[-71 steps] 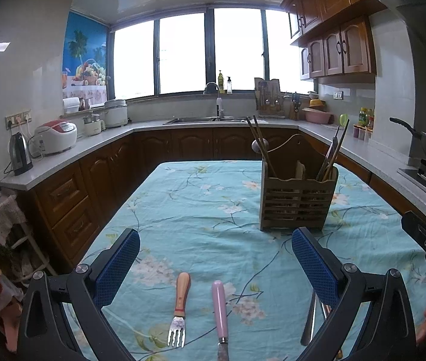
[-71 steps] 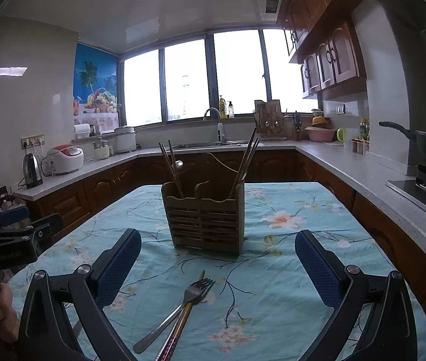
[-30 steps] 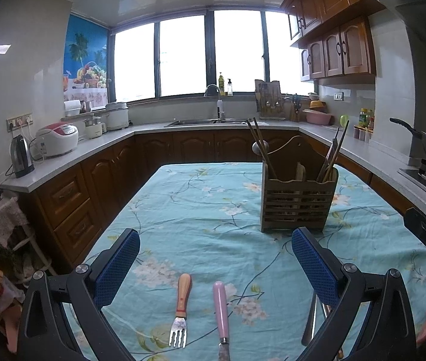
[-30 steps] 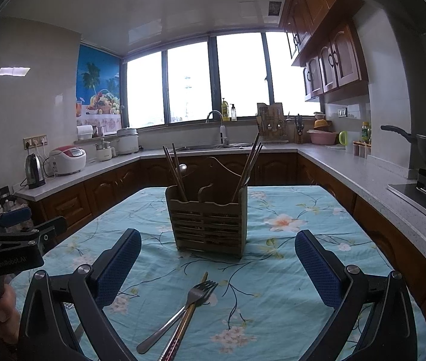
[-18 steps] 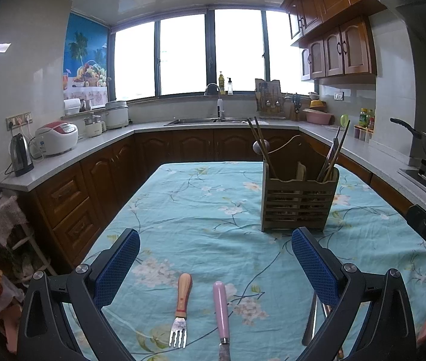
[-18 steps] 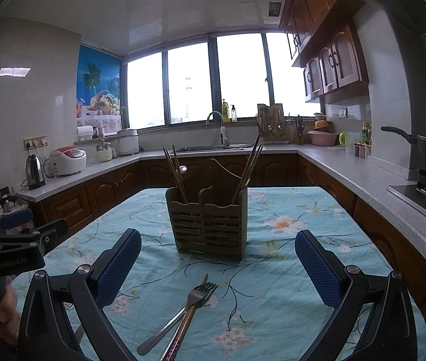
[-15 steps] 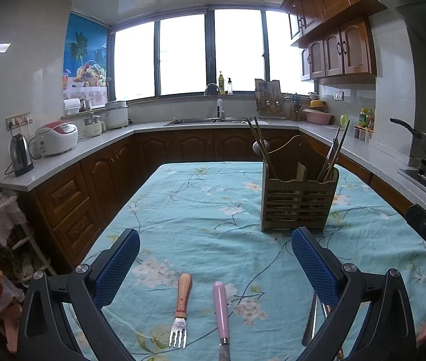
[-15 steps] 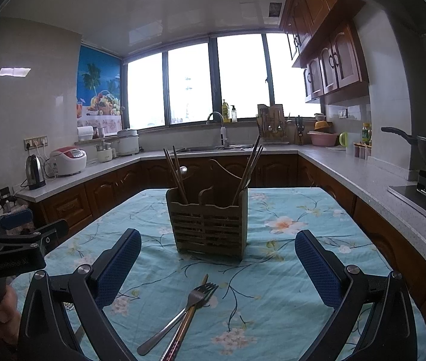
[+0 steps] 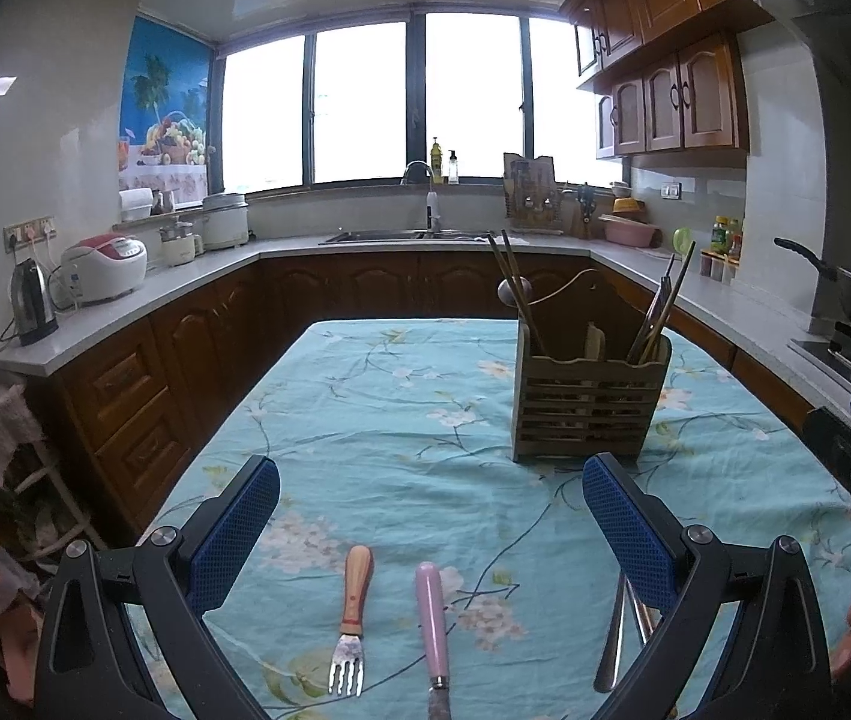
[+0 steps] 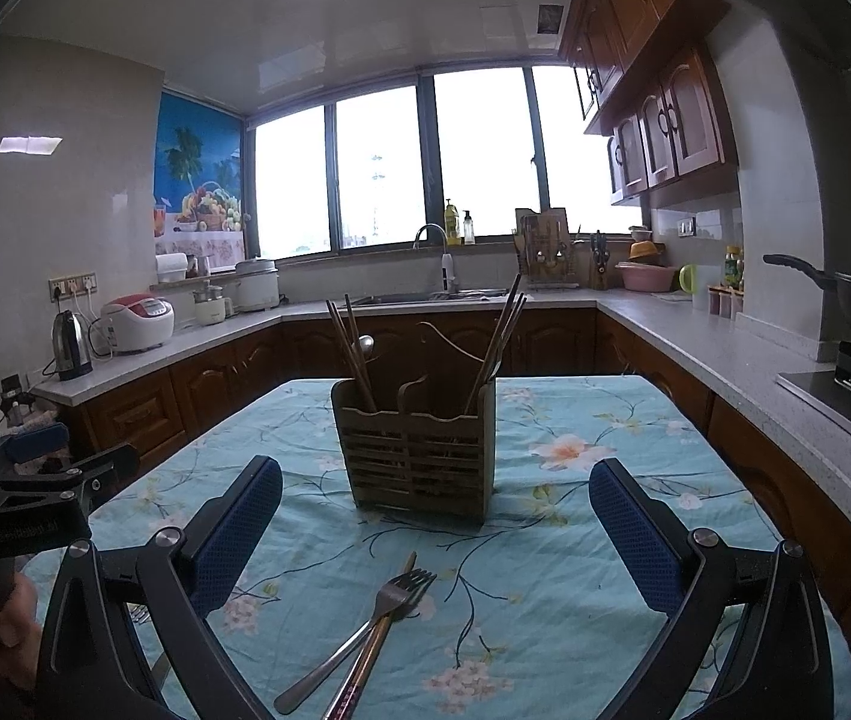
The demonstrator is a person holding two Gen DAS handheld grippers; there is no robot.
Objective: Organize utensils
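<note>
Left gripper (image 9: 431,516) fingers are spread, empty, above one wooden-handled fork (image 9: 352,618) and one pink-handled utensil (image 9: 433,624) lying side by side. Right gripper (image 10: 434,516) fingers are likewise spread over one steel fork (image 10: 359,636) crossing one chopstick (image 10: 374,642). One slatted holder (image 10: 416,456) stands farther off on the floral-clothed counter (image 9: 377,420).

Only one marking found: small white lettering on the body of the left gripper (image 10: 35,504), at the left edge of the right wrist view. Too blurred to read with confidence. No other legible labels, brands or numbers in either view.
</note>
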